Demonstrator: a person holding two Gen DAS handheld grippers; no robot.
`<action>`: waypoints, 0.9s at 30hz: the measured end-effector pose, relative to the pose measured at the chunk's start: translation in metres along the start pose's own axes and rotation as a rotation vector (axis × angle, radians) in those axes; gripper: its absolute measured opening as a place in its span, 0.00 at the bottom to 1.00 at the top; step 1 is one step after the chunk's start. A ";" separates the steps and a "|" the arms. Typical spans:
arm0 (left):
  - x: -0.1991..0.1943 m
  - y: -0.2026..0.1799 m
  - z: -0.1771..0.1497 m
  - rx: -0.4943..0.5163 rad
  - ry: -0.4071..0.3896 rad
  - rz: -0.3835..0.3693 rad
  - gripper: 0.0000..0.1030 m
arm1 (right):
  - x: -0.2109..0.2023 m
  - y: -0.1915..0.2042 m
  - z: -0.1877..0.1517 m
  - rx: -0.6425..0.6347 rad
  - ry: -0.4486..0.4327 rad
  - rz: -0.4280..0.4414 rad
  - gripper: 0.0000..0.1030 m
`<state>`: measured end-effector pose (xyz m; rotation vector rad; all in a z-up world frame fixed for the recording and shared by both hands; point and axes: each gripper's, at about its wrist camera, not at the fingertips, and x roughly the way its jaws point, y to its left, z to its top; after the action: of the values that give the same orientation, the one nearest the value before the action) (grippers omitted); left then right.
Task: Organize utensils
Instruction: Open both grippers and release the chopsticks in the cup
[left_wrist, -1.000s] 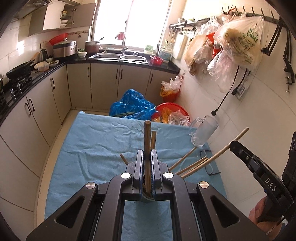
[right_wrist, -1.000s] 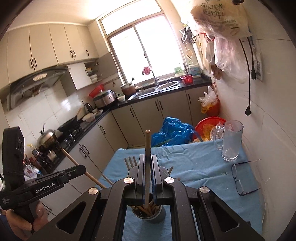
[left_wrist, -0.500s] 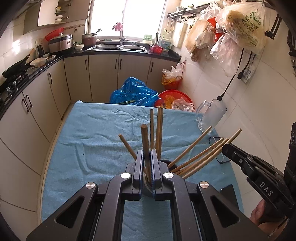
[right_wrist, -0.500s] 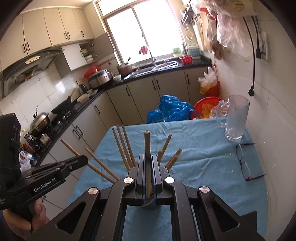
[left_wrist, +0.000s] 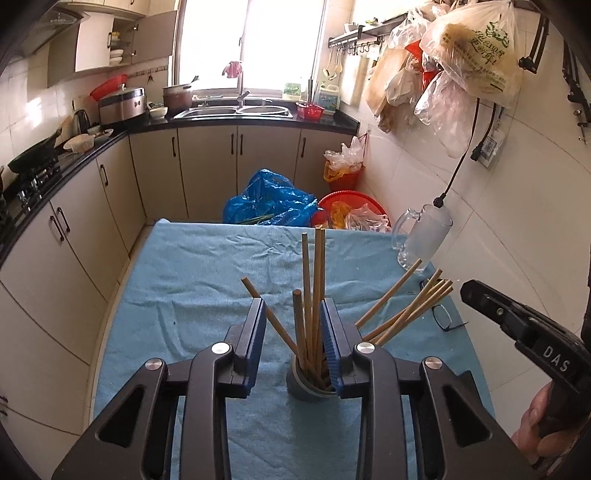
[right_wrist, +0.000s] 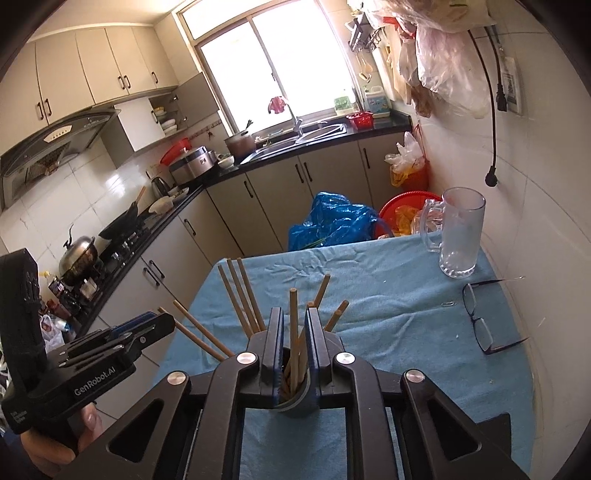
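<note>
A grey holder cup (left_wrist: 308, 386) stands on the blue cloth and holds several wooden chopsticks (left_wrist: 313, 295) fanned out. My left gripper (left_wrist: 293, 310) is open, its blue-padded jaws either side of the upright chopsticks, touching none. My right gripper (right_wrist: 292, 317) is open with a narrow gap; one chopstick (right_wrist: 293, 332) stands free between its jaws above the cup (right_wrist: 295, 400). The right gripper shows at the right edge of the left wrist view (left_wrist: 517, 325). The left gripper shows at the left of the right wrist view (right_wrist: 122, 339).
A glass mug (right_wrist: 458, 236) stands at the table's far right corner by the wall. Black glasses (right_wrist: 480, 325) and a paper clip (right_wrist: 448, 304) lie on the blue cloth (right_wrist: 388, 295). Beyond the table are a blue bag (left_wrist: 273, 203) and a red basin (left_wrist: 351, 210).
Both grippers opened and let go of their chopsticks, which now stand in the cup. Both grippers rose a little.
</note>
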<state>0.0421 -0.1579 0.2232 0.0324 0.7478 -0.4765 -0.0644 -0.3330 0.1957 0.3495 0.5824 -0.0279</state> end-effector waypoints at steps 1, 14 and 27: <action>-0.002 0.000 0.000 -0.002 -0.003 0.003 0.31 | -0.002 -0.001 0.001 0.002 -0.005 -0.001 0.17; -0.026 0.002 -0.001 -0.004 -0.065 0.094 0.39 | -0.041 -0.010 0.002 0.043 -0.065 -0.035 0.47; -0.088 0.001 -0.033 0.028 -0.157 0.224 0.92 | -0.081 0.012 -0.026 -0.054 -0.059 -0.173 0.85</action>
<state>-0.0348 -0.1149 0.2568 0.1026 0.5748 -0.2727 -0.1447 -0.3185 0.2231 0.2446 0.5523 -0.1886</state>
